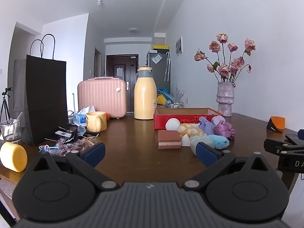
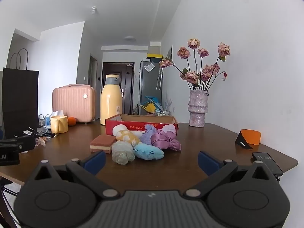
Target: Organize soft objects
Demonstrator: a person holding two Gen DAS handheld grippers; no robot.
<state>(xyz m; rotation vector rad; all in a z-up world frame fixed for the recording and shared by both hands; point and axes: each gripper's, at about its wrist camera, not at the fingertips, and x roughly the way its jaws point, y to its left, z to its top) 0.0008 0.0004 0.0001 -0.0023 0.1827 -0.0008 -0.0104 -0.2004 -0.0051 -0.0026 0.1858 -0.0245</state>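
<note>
Right now both your grippers are spread wide w/ nothing between the pads: left gripper [image 1: 150, 153] and right gripper [image 2: 151, 160] each sit low over bare table [image 2: 209, 133], short of the pile.

The soft stuff is bunched just in front of the red cardboard box [image 2: 141, 126], which looks empty from here. Nearest your right gripper: a pale greenish squishy toy [image 2: 122, 153] touching the blue plush fish [image 2: 148, 152]. Behind them sit the purple satin pouch [image 2: 165, 140], a lavender knit pouch [image 2: 148, 135], a yellow spotted plush [image 2: 127, 135], and to the left a layered cake-look sponge [image 2: 103, 143].

Risks, imo:
- Items touch, so closing on one likely drags a neighbour.
- Squishy toy may deform and slip out if pinched shallow.
- Phone [image 2: 268, 162] lies near the table edge by your right side; a wide swing could knock it.
- The box is light cardboard, so pushing an item against its wall may shove it back.

View diffs: only the left cam shows the white teardrop sponge [image 1: 185, 139] beside the cake sponge, plus the glass [image 1: 11, 131], yellow cylinder [image 1: 13, 156] and wrappers on the left. Only the right cam shows the phone.
</note>
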